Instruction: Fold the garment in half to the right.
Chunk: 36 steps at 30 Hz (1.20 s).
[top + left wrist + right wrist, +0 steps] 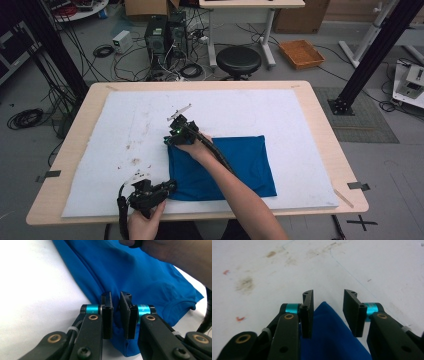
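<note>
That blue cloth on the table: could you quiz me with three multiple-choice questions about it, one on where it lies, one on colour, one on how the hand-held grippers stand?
1. Where does the blue cloth lie on the white mat?
A. near the front edge, on the person's side
B. at the far edge
C. hanging off the left side

2. What colour are the small metal sleeves behind the pads of the left gripper?
A. red
B. turquoise
C. yellow

3. How does the right gripper stand at the cloth's corner?
A. clamped tight on it
B. far away from it
C. jaws apart, with the corner between them

Answers: 1 A, the high view shows it near the person's edge. 2 B, the left gripper view shows turquoise sleeves. 3 C, the right gripper view shows a gap beside the blue tip.
</note>
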Motion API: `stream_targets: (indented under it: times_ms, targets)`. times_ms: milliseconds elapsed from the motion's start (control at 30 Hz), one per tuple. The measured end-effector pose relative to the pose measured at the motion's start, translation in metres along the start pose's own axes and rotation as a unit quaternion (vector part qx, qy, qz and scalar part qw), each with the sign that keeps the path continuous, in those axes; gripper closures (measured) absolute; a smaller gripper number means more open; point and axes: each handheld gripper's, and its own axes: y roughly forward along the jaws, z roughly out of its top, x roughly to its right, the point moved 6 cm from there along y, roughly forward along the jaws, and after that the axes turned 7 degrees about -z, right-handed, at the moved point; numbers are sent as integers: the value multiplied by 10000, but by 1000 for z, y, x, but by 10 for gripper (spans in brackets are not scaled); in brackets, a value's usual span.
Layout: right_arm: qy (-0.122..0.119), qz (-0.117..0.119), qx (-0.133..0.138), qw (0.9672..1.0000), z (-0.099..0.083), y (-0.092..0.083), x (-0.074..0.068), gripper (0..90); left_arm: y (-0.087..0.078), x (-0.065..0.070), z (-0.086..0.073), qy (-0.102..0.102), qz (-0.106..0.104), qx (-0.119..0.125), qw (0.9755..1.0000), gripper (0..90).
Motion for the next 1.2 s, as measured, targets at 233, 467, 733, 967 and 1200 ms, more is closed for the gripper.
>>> stream_targets:
  times_ms: [233, 467, 733, 967, 1200]
  targets:
    - [-247, -96, -175, 9995, -3, 12, -3, 765, 0, 0, 0, -20, -18, 13, 10000, 809]
    - [-329, -100, 33, 9994, 3, -1, -3, 878, -1, 2, 0, -35, -63, -24, 10000, 839]
    - [-69, 136, 491, 9987, 9, -45, 10, 878, -4, 28, 15, 382, -235, 113, 9989, 848]
    - [92, 203, 876, 9959, -1, -102, 39, 876, 4, 74, 37, 819, -708, 178, 9940, 848]
    - [177, 89, 997, 9948, -25, -148, 74, 877, 38, 110, 44, 968, -1119, 23, 9890, 848]
